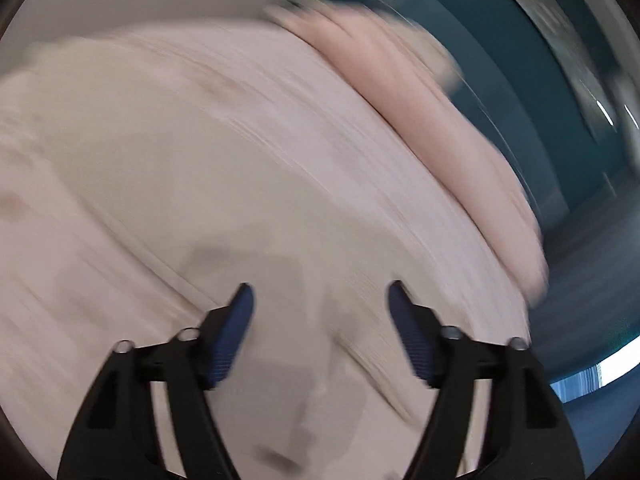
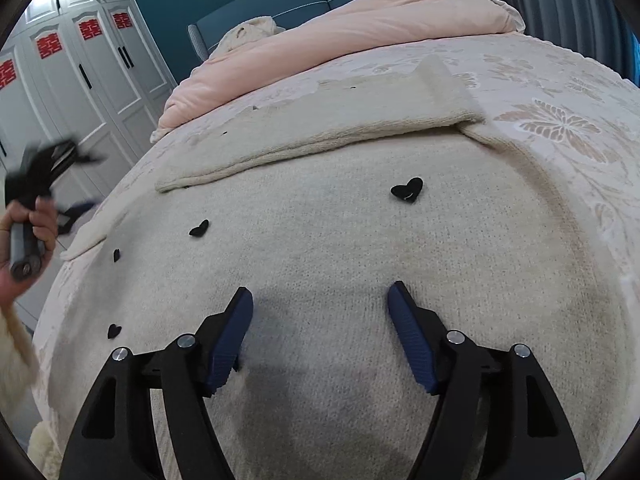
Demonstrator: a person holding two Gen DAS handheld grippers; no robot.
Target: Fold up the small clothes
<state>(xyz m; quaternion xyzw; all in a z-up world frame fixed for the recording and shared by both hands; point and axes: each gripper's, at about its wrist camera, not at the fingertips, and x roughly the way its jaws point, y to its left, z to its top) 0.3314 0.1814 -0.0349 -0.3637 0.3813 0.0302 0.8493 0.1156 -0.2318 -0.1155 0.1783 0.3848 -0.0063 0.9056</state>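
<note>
- My right gripper [image 2: 320, 300] hovers over the cream sweater [image 2: 340, 248], fingers wide apart, empty.
- My left gripper [image 1: 320, 300] is likewise spread, empty; heavy blur risks a mis-aimed grab, bunching the folded sleeve [image 2: 320, 128].

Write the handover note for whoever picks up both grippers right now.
Left gripper: open, empty, off the bed's left side; its view is motion-blurred.
Right gripper: open, empty, low over the cream knit sweater.
The sweater lies flat on the floral bedspread, black hearts showing. One sleeve is already folded across the top.
Left: remaining folds; the other sleeve's state is unclear. Pink duvet lies behind.
</note>
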